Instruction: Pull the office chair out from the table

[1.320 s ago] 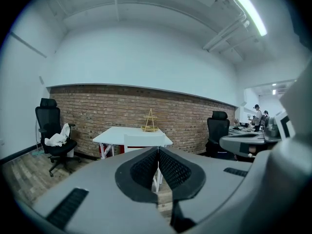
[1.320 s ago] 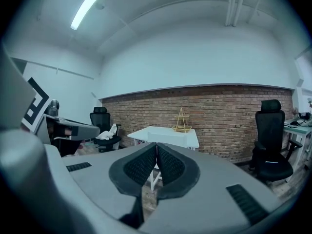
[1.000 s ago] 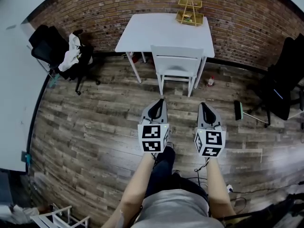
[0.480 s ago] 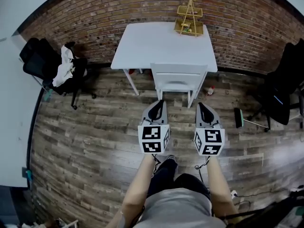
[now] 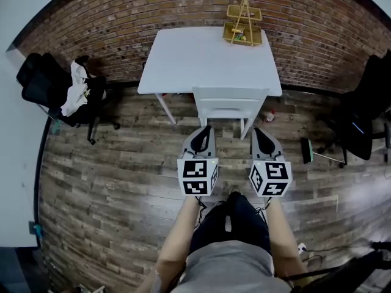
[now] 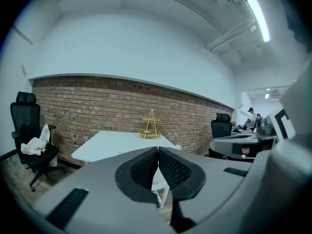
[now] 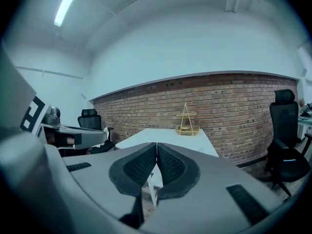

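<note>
A white chair (image 5: pixel 230 101) stands tucked under the front edge of a white table (image 5: pixel 195 57) against the brick wall. Both grippers hang side by side just short of the chair's back, apart from it. My left gripper (image 5: pixel 206 129) is shut and empty, pointing at the chair's left side. My right gripper (image 5: pixel 257 130) is also shut and empty, level with the chair's right legs. In the left gripper view the shut jaws (image 6: pixel 158 150) cover most of the chair (image 6: pixel 161 185); the table (image 6: pixel 105 145) shows behind. The right gripper view shows the same over its shut jaws (image 7: pixel 156 144).
A gold wire rack (image 5: pixel 242 18) sits at the table's back right. A black office chair (image 5: pixel 43 81) draped with white cloth (image 5: pixel 72 94) stands at the left, another black office chair (image 5: pixel 365 112) at the right. A small bottle (image 5: pixel 269 116) and a green-edged tool (image 5: pixel 307 145) lie on the wooden floor.
The person has stepped forward, and both grippers have come closer to the white chair and table. Both stay shut and empty.
</note>
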`<state>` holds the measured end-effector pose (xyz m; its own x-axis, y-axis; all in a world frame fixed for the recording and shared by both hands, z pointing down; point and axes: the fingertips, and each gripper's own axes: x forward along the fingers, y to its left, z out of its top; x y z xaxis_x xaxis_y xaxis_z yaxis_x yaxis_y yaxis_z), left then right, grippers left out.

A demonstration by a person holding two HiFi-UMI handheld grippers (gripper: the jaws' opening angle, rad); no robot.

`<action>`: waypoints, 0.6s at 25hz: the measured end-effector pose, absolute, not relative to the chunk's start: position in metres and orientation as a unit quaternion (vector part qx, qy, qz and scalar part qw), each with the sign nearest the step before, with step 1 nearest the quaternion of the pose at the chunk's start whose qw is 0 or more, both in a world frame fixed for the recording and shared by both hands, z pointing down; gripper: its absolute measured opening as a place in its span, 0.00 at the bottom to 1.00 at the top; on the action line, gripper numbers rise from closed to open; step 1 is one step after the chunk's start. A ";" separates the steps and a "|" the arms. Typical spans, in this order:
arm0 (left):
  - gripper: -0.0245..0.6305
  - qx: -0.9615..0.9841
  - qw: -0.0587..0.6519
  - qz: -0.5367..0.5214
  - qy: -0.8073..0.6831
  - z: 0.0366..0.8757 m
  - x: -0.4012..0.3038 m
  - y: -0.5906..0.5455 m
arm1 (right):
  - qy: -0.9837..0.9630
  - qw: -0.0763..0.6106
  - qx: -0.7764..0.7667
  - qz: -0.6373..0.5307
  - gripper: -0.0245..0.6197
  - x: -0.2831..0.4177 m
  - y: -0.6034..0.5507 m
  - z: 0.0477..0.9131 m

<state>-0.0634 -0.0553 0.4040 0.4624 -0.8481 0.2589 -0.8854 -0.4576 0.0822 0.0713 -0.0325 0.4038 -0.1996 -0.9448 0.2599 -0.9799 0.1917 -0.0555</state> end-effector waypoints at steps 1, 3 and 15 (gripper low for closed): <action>0.06 0.849 0.104 0.090 -0.511 0.404 -0.062 -0.060 | -0.768 0.083 0.625 0.108 0.06 0.072 -0.038 0.405; 0.06 0.847 0.105 0.091 -0.514 0.406 -0.062 -0.069 | -0.769 0.084 0.624 0.112 0.06 0.074 -0.049 0.409; 0.06 0.834 0.113 0.109 -0.530 0.427 -0.039 -0.158 | -0.785 0.107 0.601 0.100 0.06 0.091 -0.146 0.424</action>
<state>-0.0390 -0.1580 0.4272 0.4150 -0.8582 0.3020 -0.9077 -0.4134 0.0725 0.0910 -0.1462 0.4236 -0.2540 -0.9229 0.2894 -0.9660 0.2569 -0.0285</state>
